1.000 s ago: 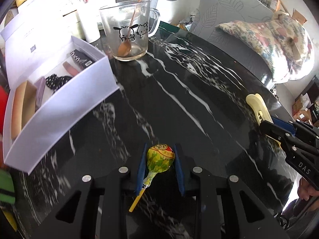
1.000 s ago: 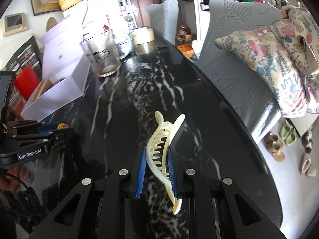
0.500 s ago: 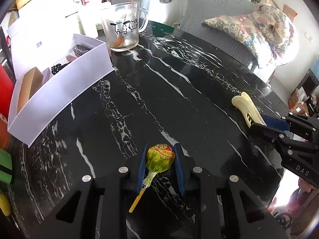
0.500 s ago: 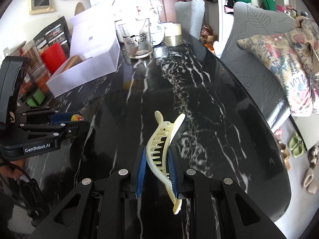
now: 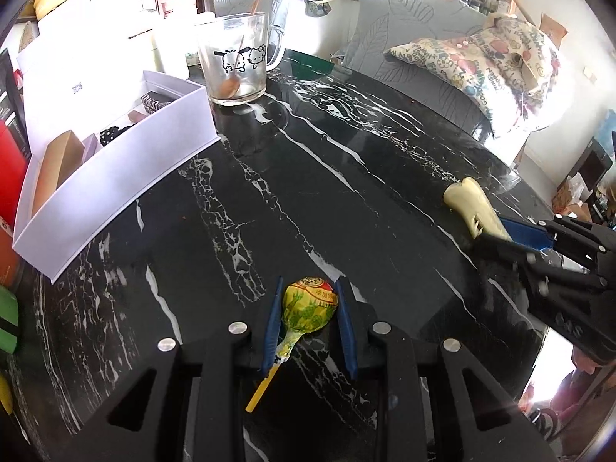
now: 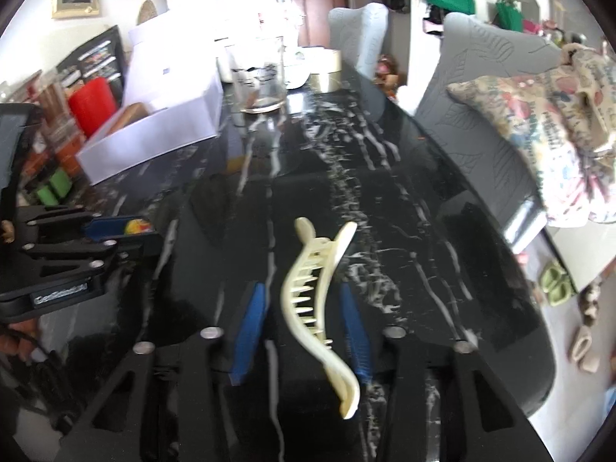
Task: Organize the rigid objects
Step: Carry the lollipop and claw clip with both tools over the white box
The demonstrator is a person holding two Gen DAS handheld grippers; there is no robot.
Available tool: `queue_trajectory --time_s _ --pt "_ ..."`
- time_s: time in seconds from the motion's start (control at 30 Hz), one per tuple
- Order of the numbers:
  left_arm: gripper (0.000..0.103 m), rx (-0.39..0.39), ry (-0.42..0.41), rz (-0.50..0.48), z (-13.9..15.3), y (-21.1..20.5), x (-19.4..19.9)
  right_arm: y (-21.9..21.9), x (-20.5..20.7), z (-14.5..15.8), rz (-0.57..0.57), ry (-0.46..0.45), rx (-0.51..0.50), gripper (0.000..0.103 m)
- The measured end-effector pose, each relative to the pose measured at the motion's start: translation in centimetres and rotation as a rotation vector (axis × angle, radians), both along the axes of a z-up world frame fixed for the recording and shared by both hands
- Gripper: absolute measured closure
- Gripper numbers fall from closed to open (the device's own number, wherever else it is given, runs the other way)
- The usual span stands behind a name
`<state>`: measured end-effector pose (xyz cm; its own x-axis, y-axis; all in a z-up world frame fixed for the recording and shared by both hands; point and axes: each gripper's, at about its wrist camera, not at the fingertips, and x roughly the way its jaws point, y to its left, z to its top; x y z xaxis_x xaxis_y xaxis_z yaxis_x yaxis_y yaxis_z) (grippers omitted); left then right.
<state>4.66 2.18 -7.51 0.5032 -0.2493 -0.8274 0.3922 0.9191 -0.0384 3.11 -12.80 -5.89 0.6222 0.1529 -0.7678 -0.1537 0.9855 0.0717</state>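
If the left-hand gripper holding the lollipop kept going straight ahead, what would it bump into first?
Probably the black marble tabletop itself, since the left gripper points downward. Along the table, the glass mug stands far ahead.

Right gripper [image 6: 304,323] over black marble table [image 6: 385,200], blue pads standing clear on both sides of cream hair claw clip [image 6: 315,300], no visible contact. Clip tilted, teeth facing left, tail hanging low. Left gripper [image 6: 127,233] at left edge, closed on lollipop [image 6: 135,226]. Farther back, white box [image 6: 161,131] beside glass mug [image 6: 263,84]. Grey chair with patterned cushion [image 6: 546,115] at right.
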Motion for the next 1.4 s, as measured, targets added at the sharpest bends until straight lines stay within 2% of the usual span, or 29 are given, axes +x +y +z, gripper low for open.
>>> queue_trajectory --time_s 0.07,0.2,0.4,0.5,0.6,0.93,1.03,1.23,1.4 --pt "0.076 0.0 -0.007 0.004 0.0 0.1 -0.3 -0.1 0.1 0.0 -0.019 -0.001 -0.014 0.081" --pt "0.076 -0.007 0.0 0.024 0.2 0.7 -0.7 -0.9 0.2 0.0 -0.041 0.009 0.038 0.081" --pt "0.076 -0.047 0.033 0.049 0.5 2.0 -1.5 -0.4 0.0 0.1 -0.023 0.025 0.062 0.081" --pt "0.076 -0.064 0.03 0.079 0.8 2.9 -2.1 0.4 -0.3 0.5 0.002 0.017 0.065 0.081" --pt "0.076 -0.113 0.041 0.118 1.2 4.3 -2.5 1.4 -0.4 0.8 0.033 0.012 0.071 0.081" --pt "0.076 -0.117 -0.017 0.216 3.0 7.7 -4.2 5.4 -0.7 1.4 0.156 0.005 0.091 0.081" --pt "0.076 -0.111 -0.022 0.191 3.1 7.7 -4.2 6.3 -0.8 1.3 0.184 0.002 0.087 0.081" --pt "0.076 -0.159 0.017 0.143 2.9 6.5 -3.3 5.9 -1.0 1.4 0.165 0.009 0.085 0.081" --pt "0.076 -0.094 0.02 0.073 2.3 4.6 -2.7 4.5 -0.9 1.4 0.117 0.011 0.089 0.081"
